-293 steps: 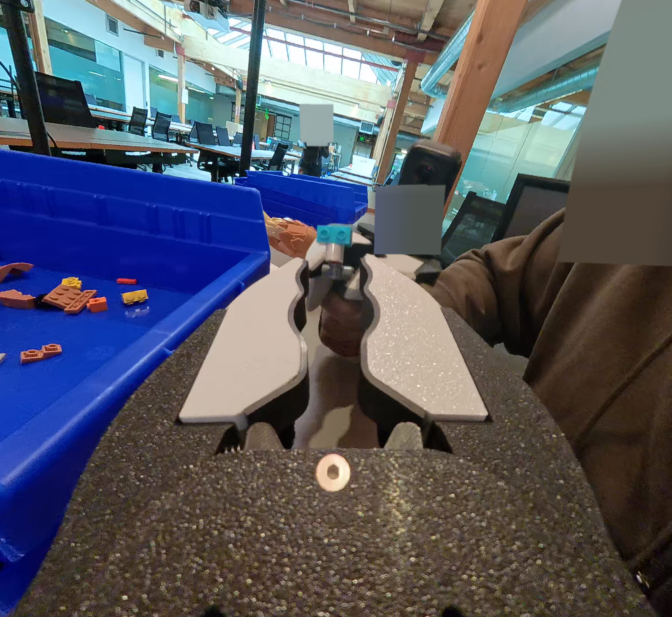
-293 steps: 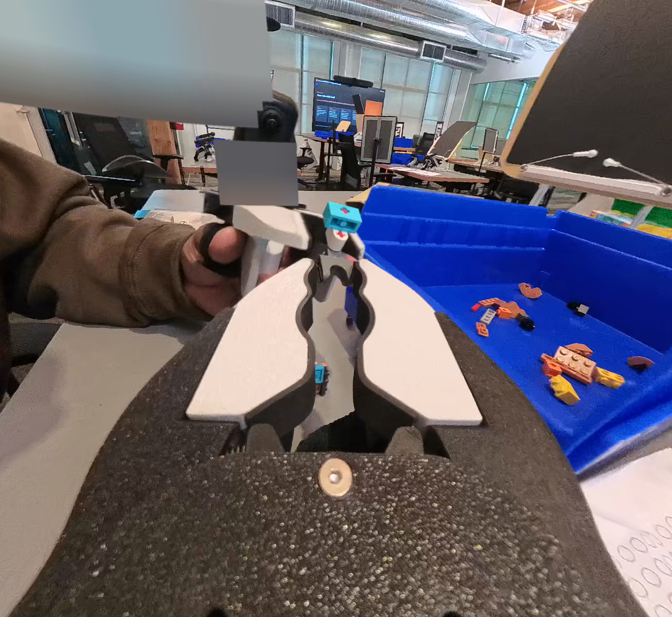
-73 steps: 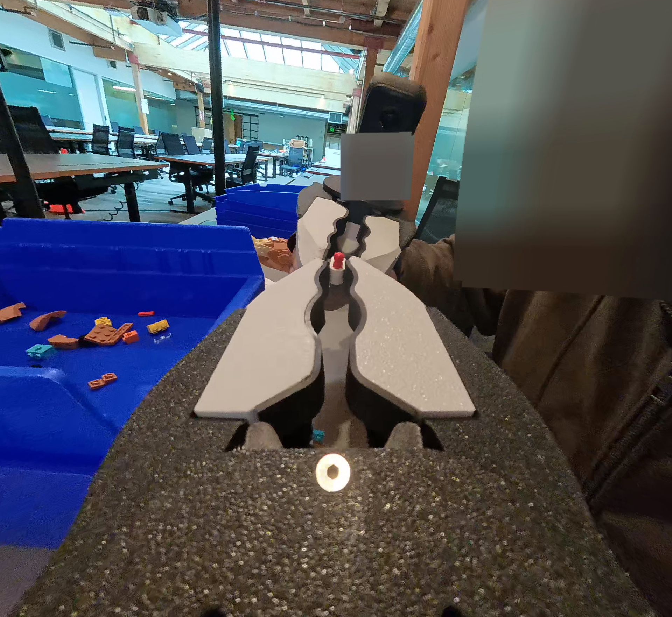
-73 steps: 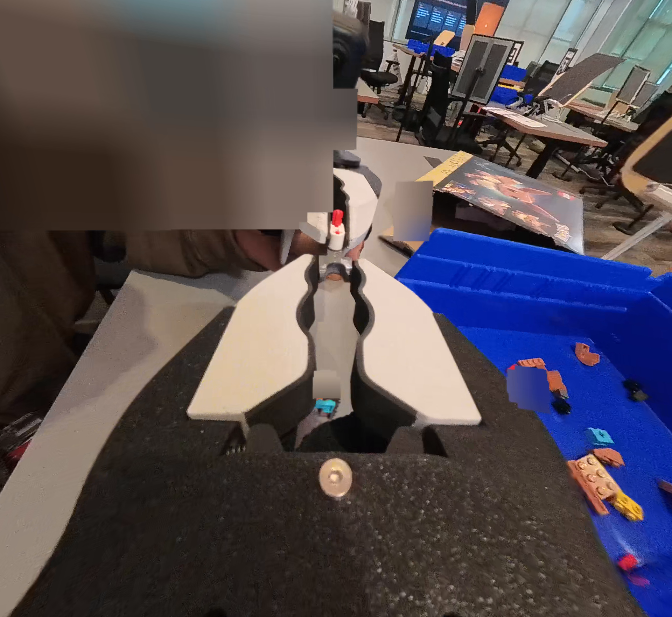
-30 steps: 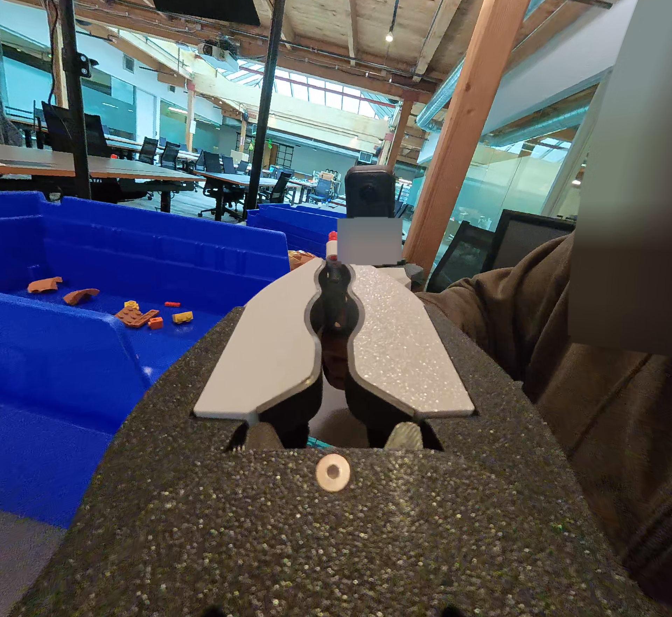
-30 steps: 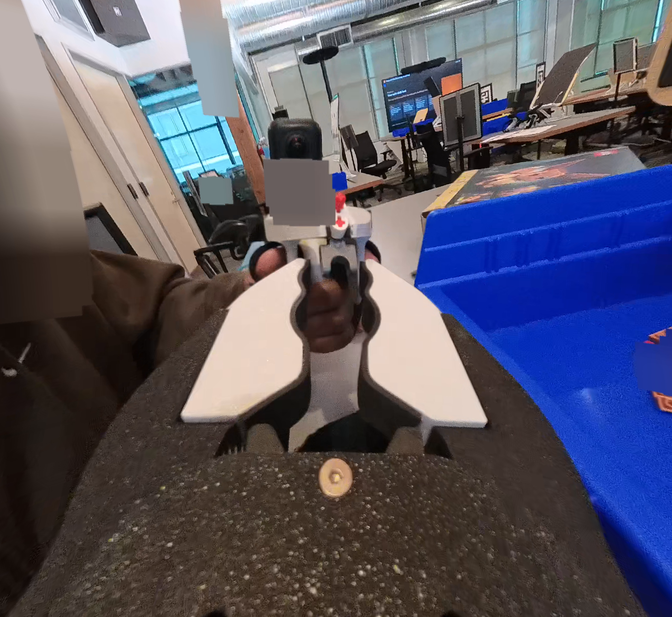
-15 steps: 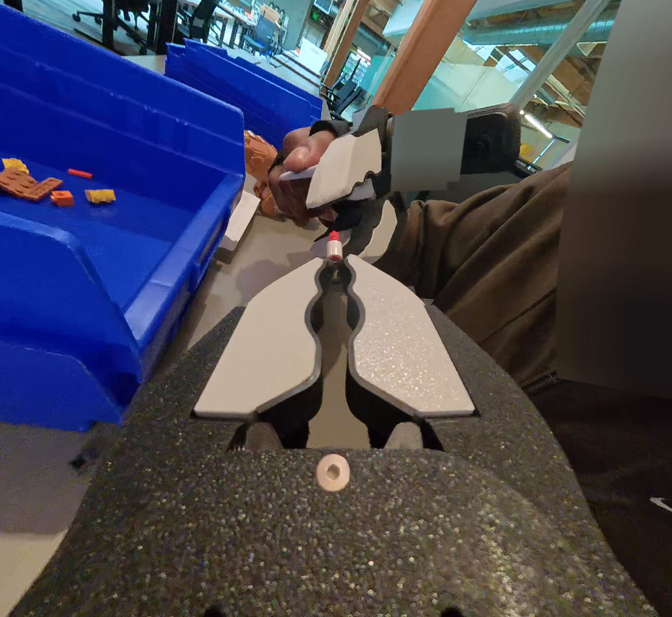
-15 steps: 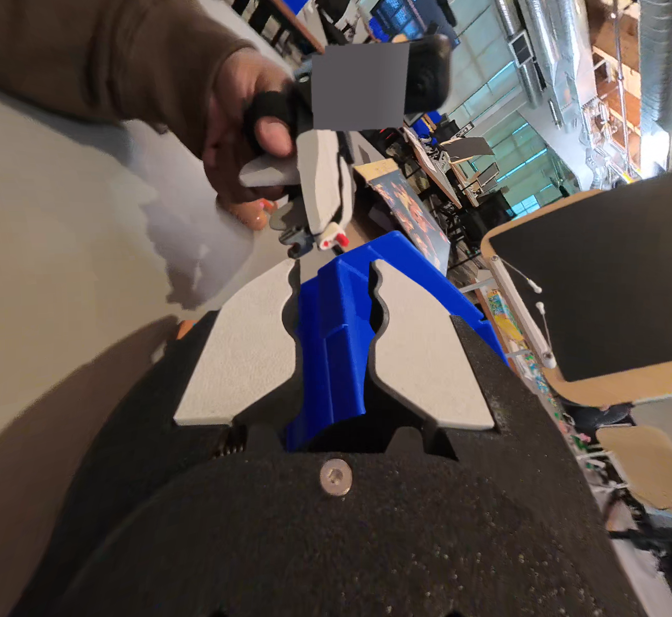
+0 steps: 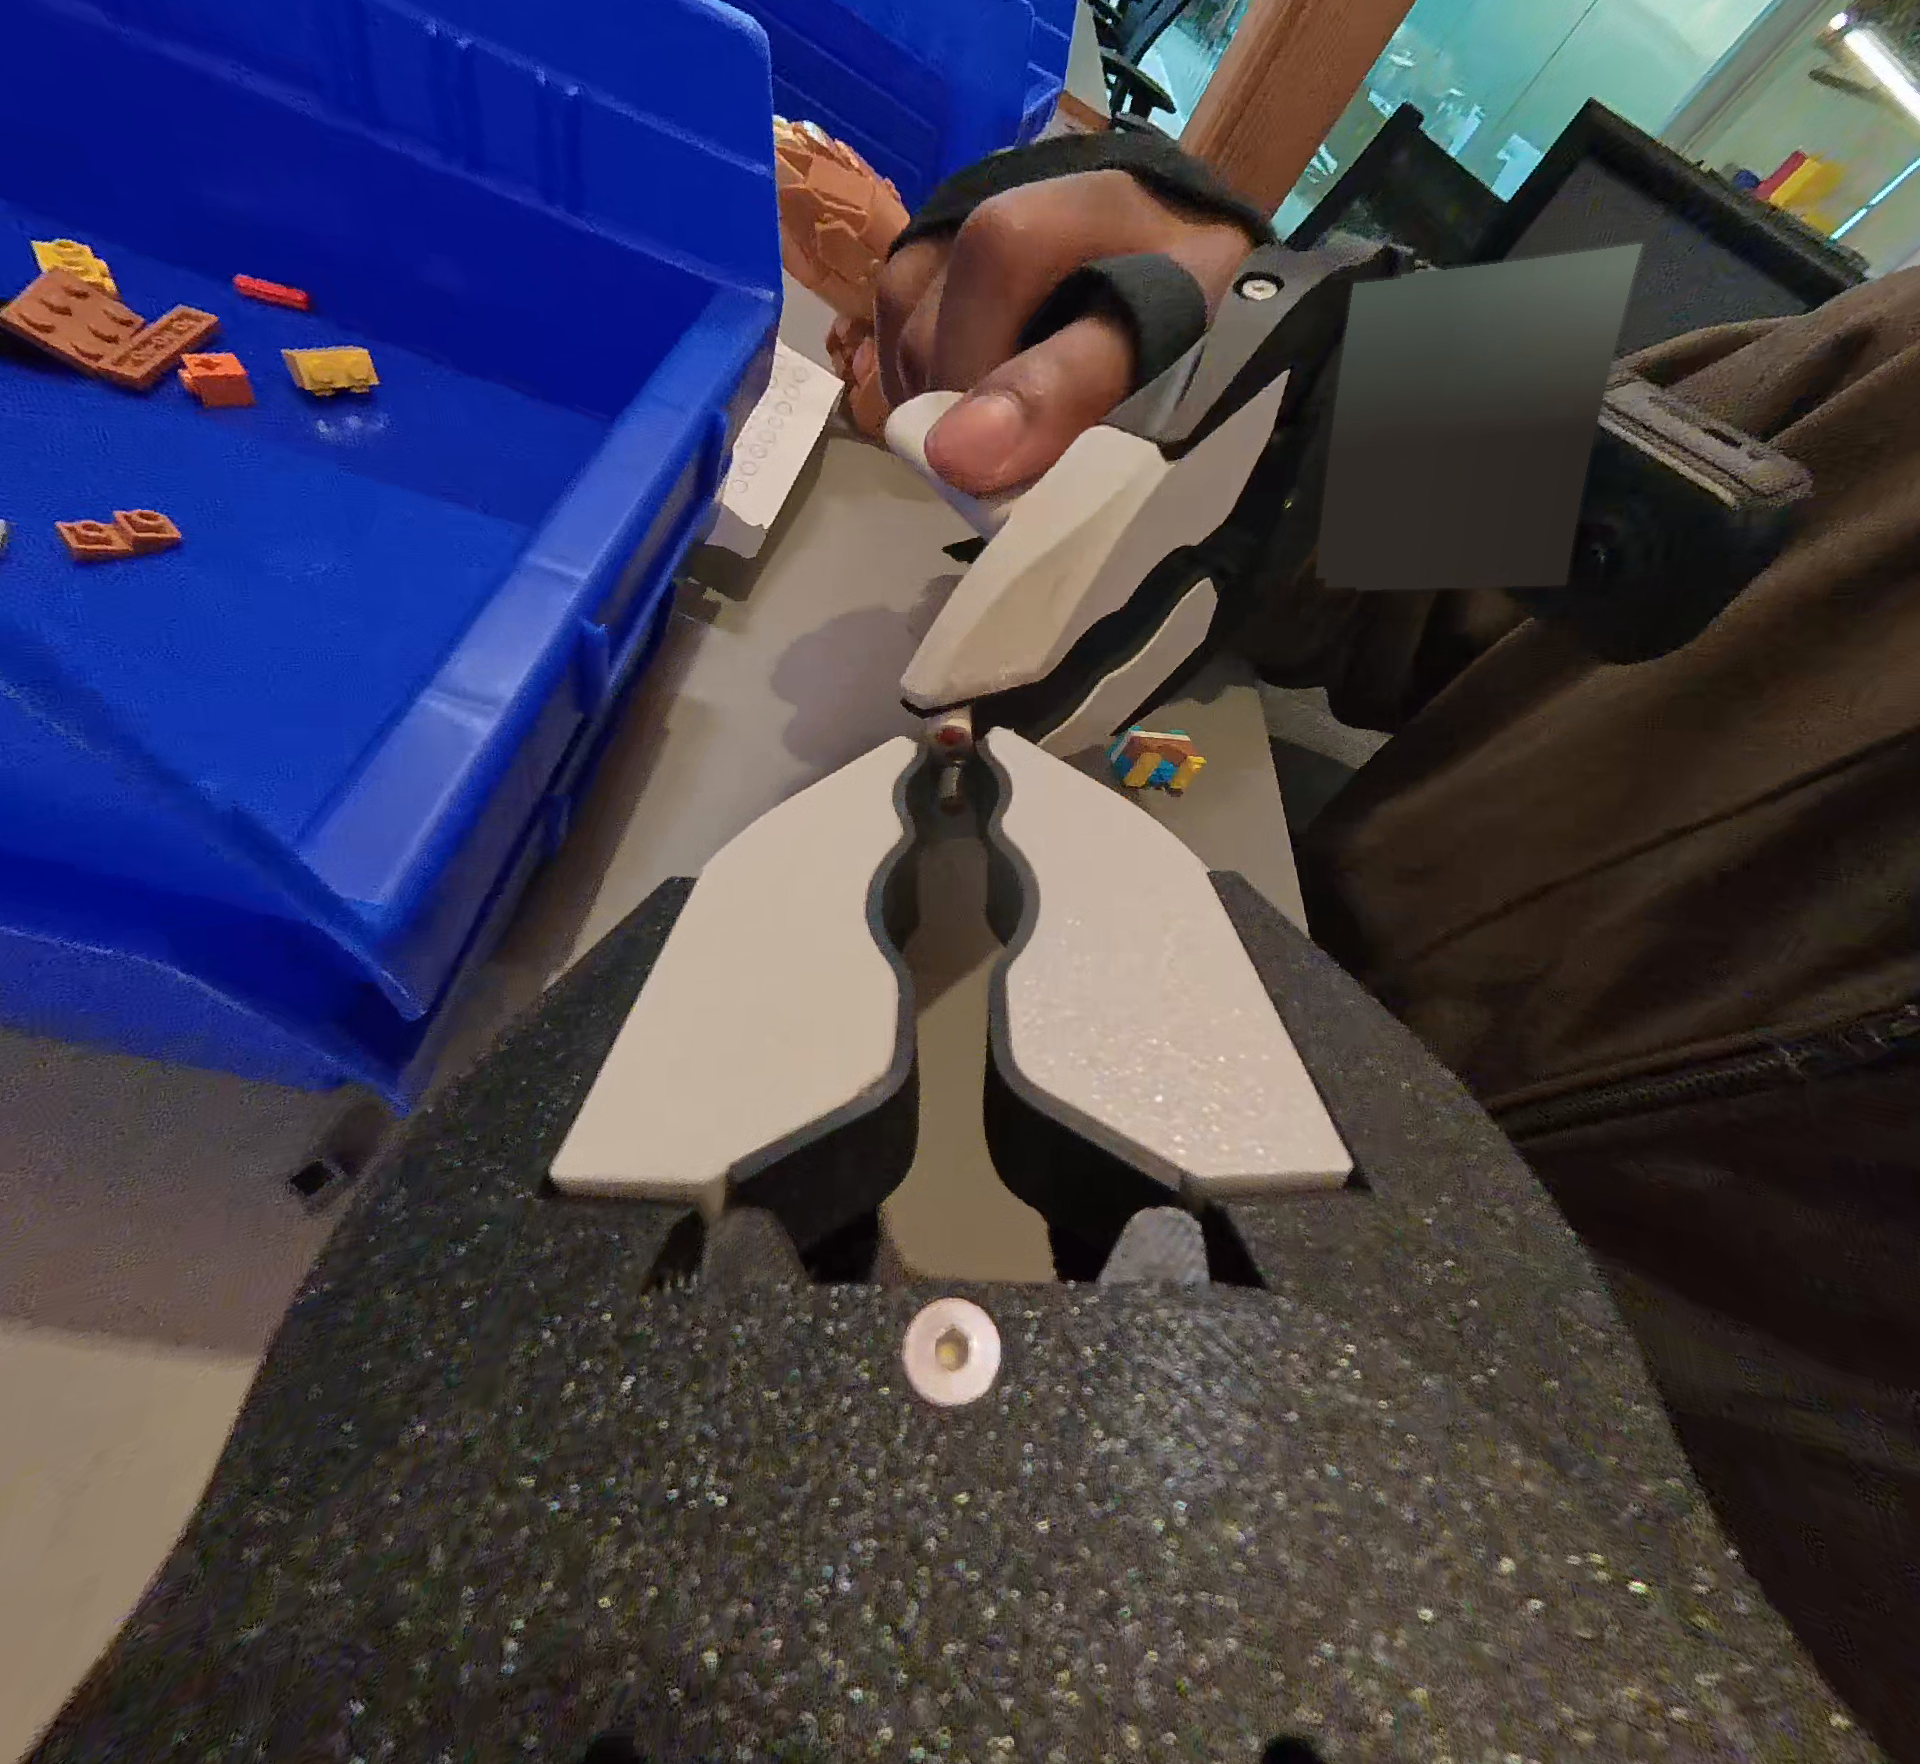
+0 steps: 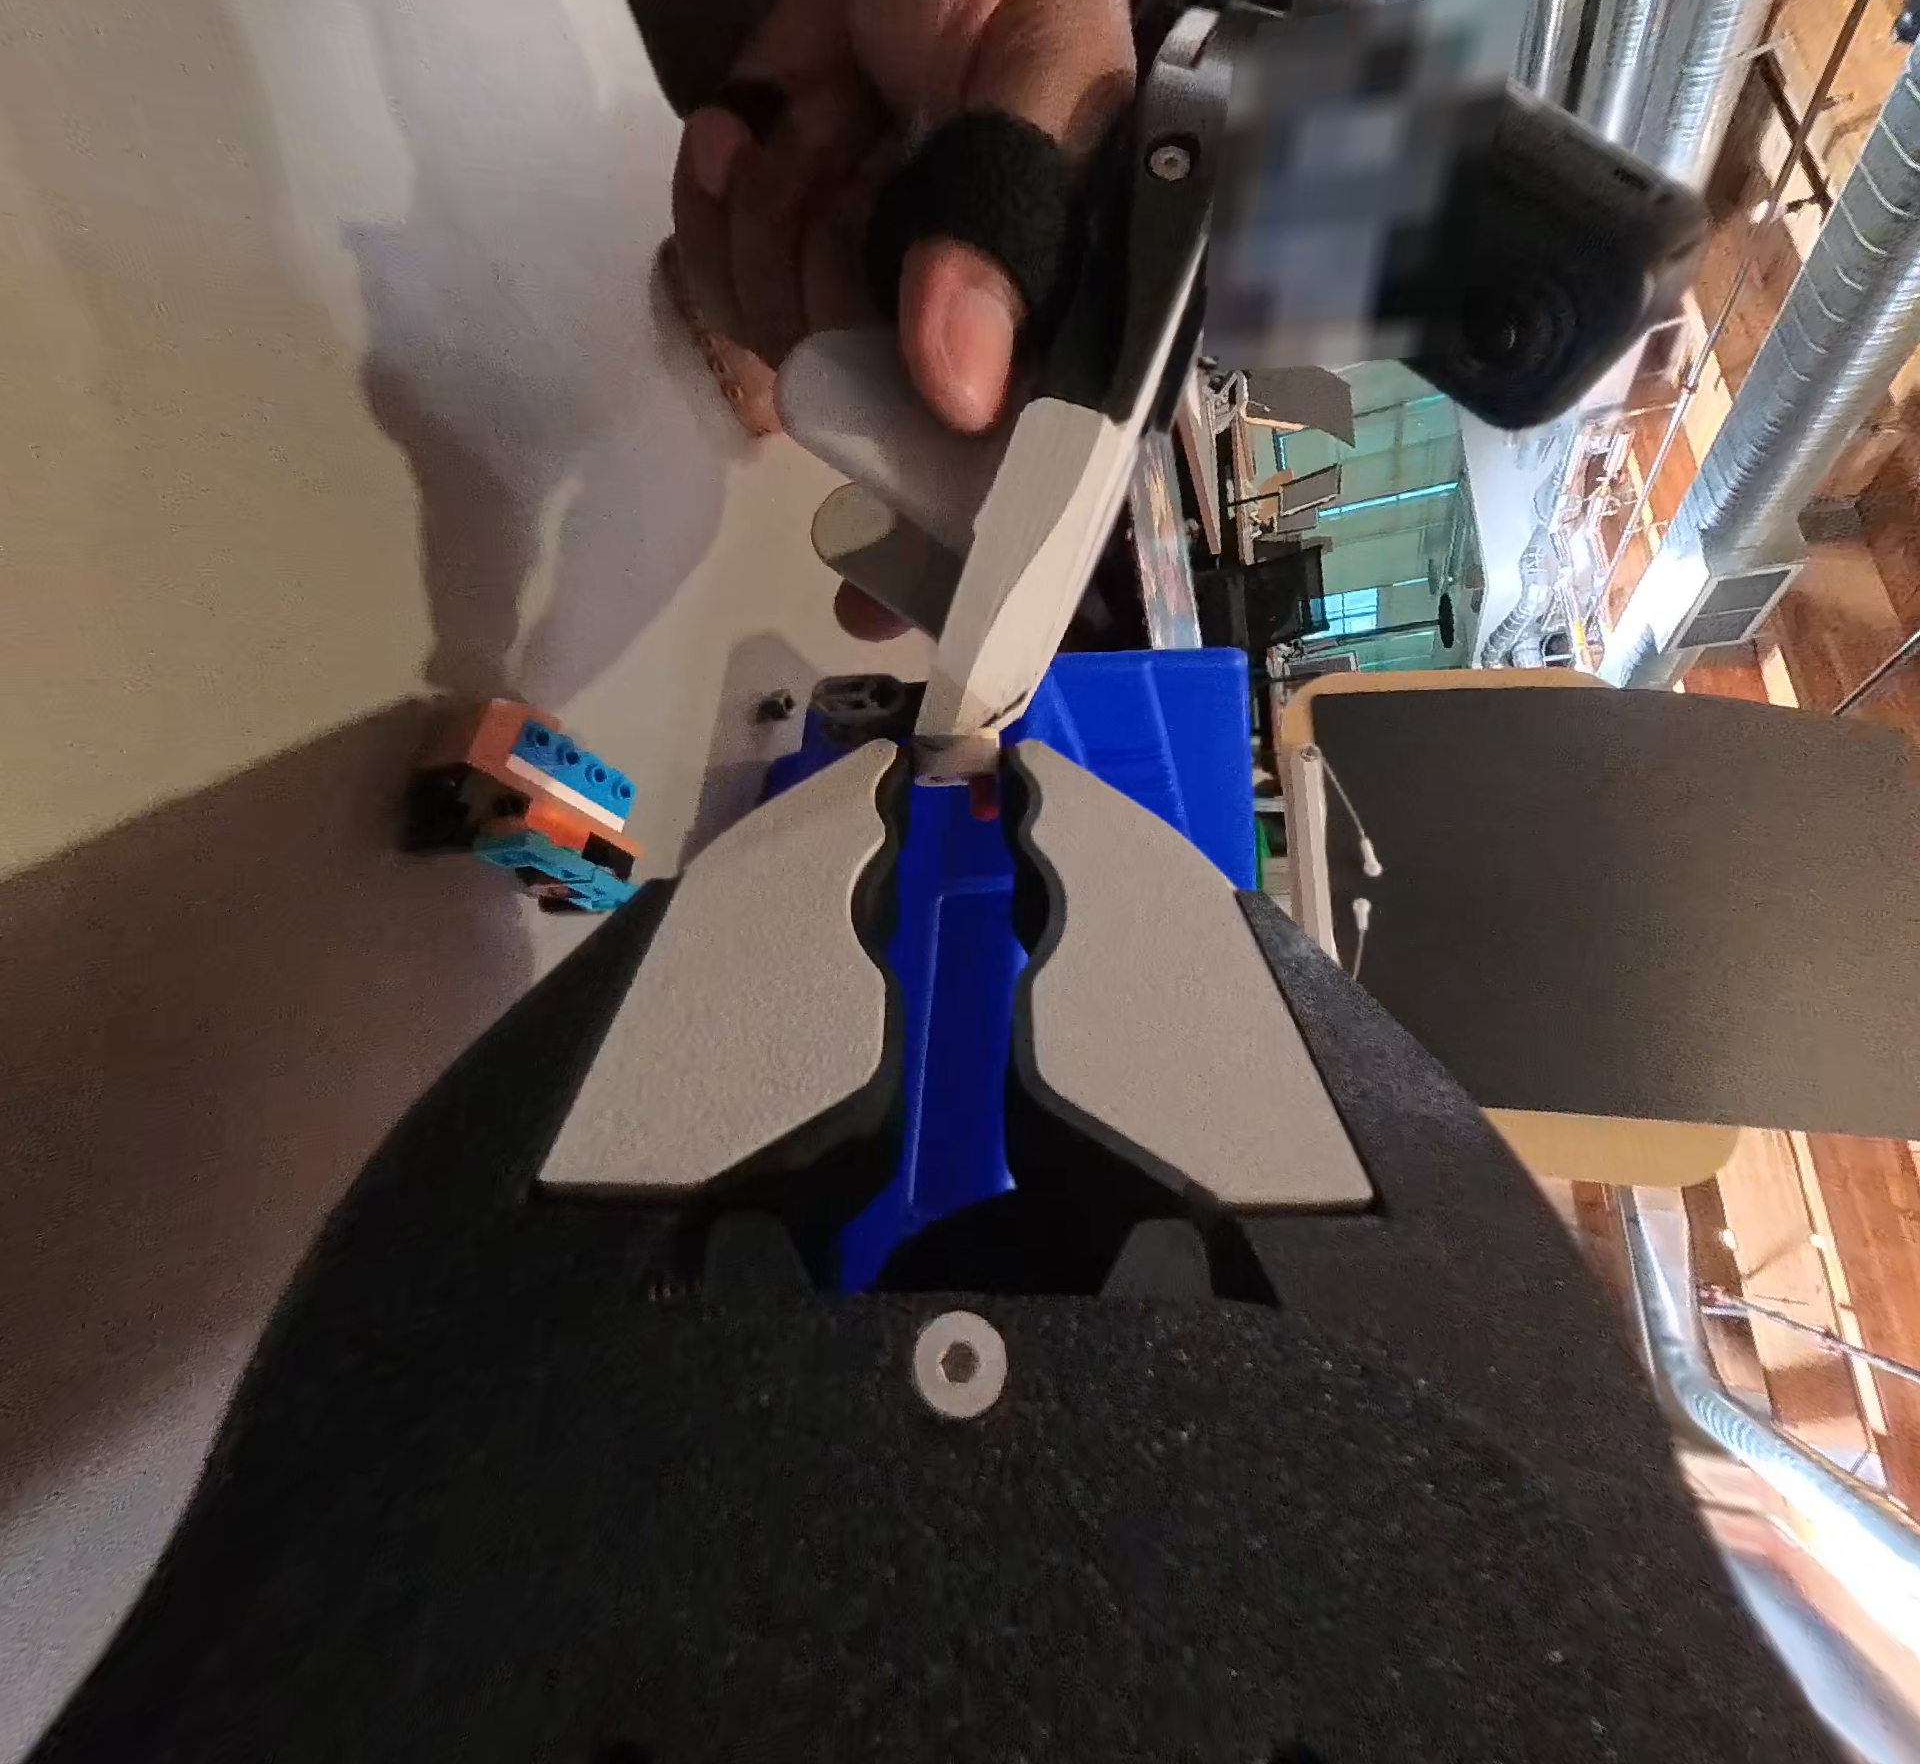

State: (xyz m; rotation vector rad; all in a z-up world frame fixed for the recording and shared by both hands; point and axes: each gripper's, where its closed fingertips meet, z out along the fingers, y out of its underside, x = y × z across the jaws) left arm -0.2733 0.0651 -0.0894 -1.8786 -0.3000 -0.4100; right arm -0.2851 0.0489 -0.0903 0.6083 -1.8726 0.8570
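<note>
The left tongs are clamped on a small white peg with a red tip, which stands out just past their tips above the bench. The right tongs now meet them tip to tip. Half a second ago they hung above and well clear of the peg; now the peg sits between their tips. Their gap has narrowed since then, leaving the two sides only slightly apart. Whether they press on the peg I cannot tell.

The right hand grips its tool beyond the left tongs, and the left hand grips its own above the right tongs. A small multicoloured brick assembly has come into sight on the bench, just right of the left tongs' tips and to the left of the right tongs. The blue bin stays to the left of the left tongs, with loose bricks on its floor.
</note>
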